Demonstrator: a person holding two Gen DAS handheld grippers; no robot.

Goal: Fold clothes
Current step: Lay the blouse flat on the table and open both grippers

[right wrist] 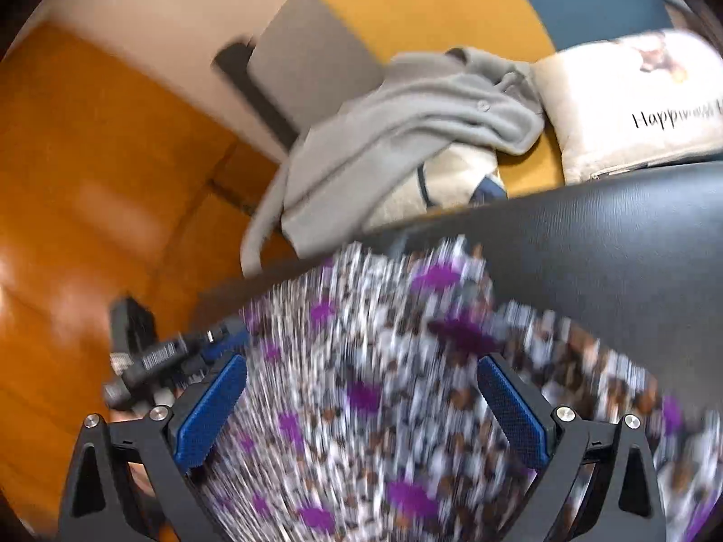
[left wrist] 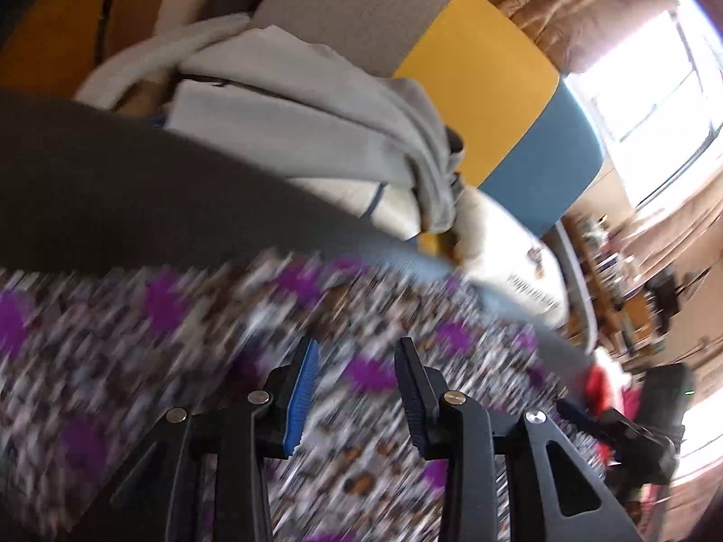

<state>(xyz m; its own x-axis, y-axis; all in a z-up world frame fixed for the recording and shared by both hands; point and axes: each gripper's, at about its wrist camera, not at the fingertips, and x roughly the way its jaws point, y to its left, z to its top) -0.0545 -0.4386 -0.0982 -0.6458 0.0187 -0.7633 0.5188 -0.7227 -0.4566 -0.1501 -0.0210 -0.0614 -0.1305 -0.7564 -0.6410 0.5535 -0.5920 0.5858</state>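
Right wrist view alone shows wooden floor [right wrist: 90,207]; both hand-held grippers [left wrist: 354,361] [right wrist: 361,379] gape over patterned cloth [right wrist: 361,406].

Room setting. A dark leather-textured surface [right wrist: 610,244] ran across the foreground. Behind it stood upholstered panels in grey [left wrist: 361,13], yellow [left wrist: 479,77] and teal [left wrist: 542,167], with a cream cushion [right wrist: 632,104] bearing black lettering. The floor [right wrist: 90,189] was orange-brown wood. A bright, overexposed window [left wrist: 646,90] was flanked by brown curtains [left wrist: 578,13]; blurred, cluttered shelving [left wrist: 610,271] stood below it.
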